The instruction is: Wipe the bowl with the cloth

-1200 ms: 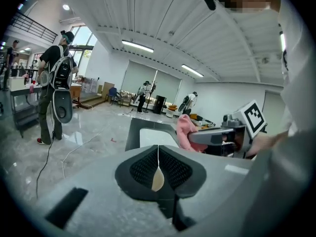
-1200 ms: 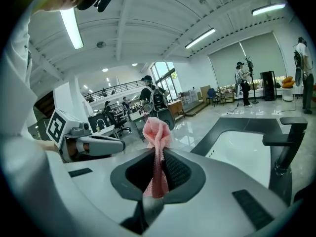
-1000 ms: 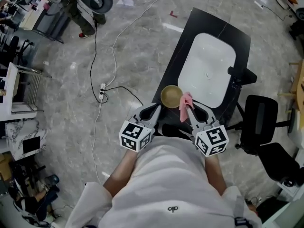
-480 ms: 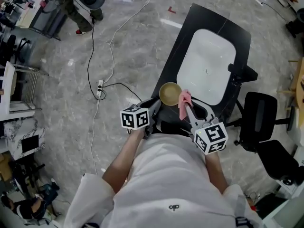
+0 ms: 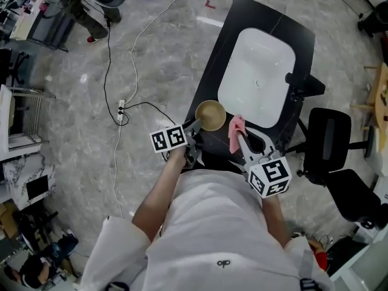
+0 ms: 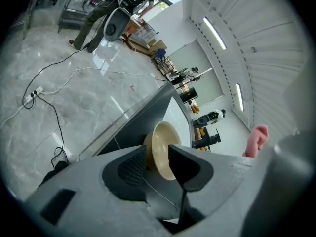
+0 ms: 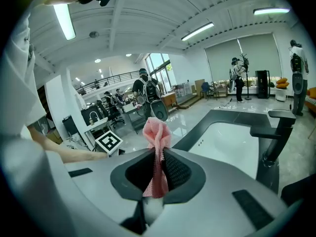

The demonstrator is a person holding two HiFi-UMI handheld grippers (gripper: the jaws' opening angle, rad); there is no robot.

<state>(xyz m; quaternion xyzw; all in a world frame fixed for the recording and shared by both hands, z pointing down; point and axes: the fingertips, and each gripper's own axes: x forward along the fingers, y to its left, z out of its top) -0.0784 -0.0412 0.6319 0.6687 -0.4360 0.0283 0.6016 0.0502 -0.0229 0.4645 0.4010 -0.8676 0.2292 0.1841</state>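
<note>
A black counter (image 5: 218,71) carries a white sink (image 5: 257,65) sunk into it and a dark tap (image 5: 303,85) at the right edge. A tan bowl (image 5: 210,114) sits on the near corner. Its rim stands between the fingers (image 6: 131,164) of the left gripper (image 6: 157,157), untouched, as the jaws have just been opening. The sink lies beyond the fingertips.

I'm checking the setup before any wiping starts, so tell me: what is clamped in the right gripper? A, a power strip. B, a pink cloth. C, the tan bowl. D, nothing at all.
B: in the right gripper view, the right gripper has its jaws closed on the pink cloth, which bunches up above them.
</note>
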